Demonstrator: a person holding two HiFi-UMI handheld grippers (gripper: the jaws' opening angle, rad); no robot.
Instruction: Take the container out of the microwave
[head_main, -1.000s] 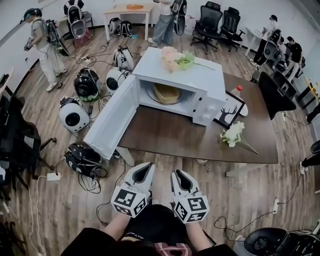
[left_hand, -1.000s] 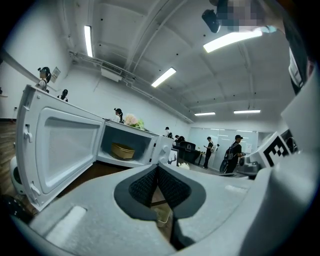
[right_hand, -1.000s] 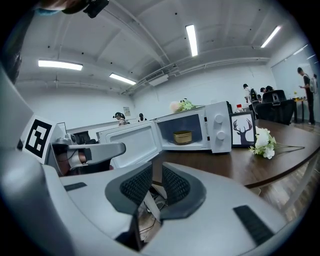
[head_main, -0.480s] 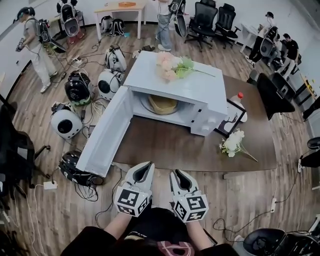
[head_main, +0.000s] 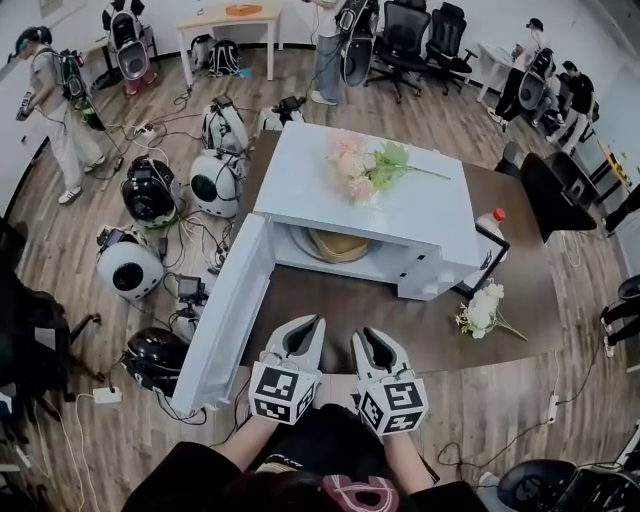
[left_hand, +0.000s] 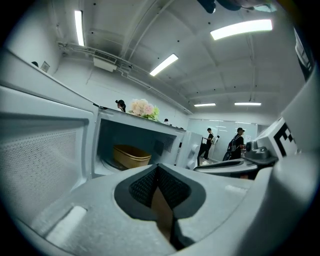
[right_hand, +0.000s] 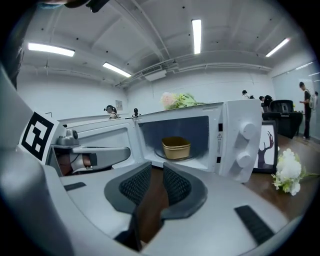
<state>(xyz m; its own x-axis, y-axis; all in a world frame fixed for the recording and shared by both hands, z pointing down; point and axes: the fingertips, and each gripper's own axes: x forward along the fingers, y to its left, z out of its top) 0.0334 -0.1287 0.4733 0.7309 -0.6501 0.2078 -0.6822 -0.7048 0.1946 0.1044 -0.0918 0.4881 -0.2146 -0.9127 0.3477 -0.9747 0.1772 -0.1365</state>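
The fingers of the left gripper (left_hand: 156, 166) meet at their tips, with nothing between them. The fingers of the right gripper (right_hand: 157, 166) stand a little apart and have just been opening; they are also empty. Both hang at the near edge of the tabletop (head_main: 330, 305), well apart from the tan container (right_hand: 176, 147), which sits on the turntable inside the open microwave (head_main: 300, 190). The container looks light and thin-walled, probably easy to squash, so its near rim seems the best place to pinch. A warning label (right_hand: 219, 137) beside the cavity is too small to read.
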